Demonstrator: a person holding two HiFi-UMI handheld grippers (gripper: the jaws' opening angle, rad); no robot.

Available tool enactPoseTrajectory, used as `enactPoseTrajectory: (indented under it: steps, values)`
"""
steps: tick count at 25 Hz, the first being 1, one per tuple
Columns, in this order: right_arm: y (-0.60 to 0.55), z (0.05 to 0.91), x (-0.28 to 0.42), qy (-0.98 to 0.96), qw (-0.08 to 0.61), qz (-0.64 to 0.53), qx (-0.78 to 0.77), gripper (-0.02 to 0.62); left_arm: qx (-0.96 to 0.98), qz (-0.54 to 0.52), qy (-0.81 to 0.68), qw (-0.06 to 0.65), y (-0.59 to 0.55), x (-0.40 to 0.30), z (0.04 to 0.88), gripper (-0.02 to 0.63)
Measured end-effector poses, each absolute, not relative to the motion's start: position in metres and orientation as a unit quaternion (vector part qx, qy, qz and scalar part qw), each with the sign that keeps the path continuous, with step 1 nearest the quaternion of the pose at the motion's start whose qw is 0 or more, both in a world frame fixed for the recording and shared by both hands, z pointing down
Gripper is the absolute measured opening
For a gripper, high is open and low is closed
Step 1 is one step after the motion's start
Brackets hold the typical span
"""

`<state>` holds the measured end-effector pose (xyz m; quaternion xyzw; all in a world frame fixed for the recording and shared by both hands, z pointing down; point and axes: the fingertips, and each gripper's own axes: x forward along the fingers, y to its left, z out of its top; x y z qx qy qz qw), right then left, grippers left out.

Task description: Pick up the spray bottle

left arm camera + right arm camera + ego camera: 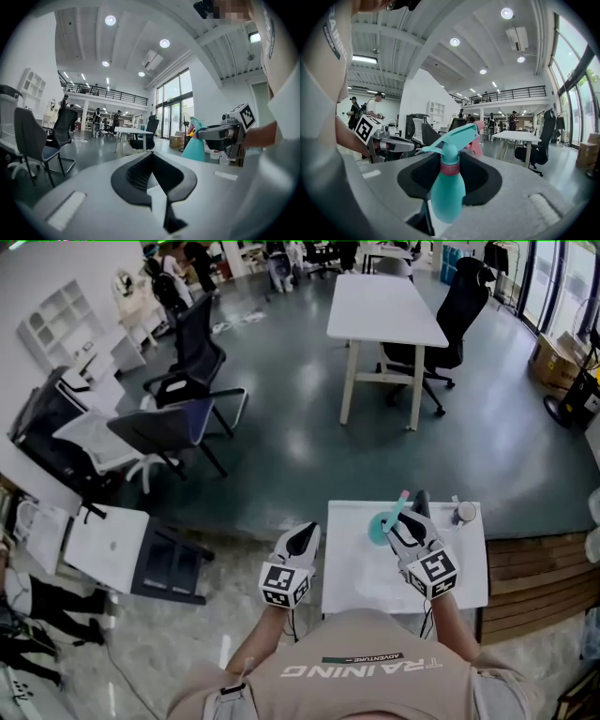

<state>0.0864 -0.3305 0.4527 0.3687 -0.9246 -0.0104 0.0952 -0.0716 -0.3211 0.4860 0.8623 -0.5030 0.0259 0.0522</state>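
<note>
A teal spray bottle (382,524) with a pink nozzle tip and pink collar stands over the far part of the small white table (361,577). My right gripper (405,519) is shut on it. In the right gripper view the bottle (447,190) hangs upright between the black jaws, its trigger head pointing away. The left gripper view shows the bottle (193,149) from the side with the right gripper (208,133) across its neck. I cannot tell whether its base touches the table. My left gripper (304,536) is level beside the table's left edge, shut and holding nothing.
A small jar (462,512) stands at the table's far right corner. A wooden platform (534,573) lies to the right. A low white desk with a dark panel (108,545) is to the left. Office chairs (187,381) and a long white table (384,306) stand farther off.
</note>
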Motion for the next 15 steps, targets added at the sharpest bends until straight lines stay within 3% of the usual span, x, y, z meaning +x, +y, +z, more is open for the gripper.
enactPoseTrajectory:
  steps: [15]
  values:
    - [-0.322, 0.467, 0.09, -0.926, 0.102, -0.002, 0.365, 0.13, 0.859, 0.027, -0.507, 0.066, -0.313, -0.068, 0.498, 0.018]
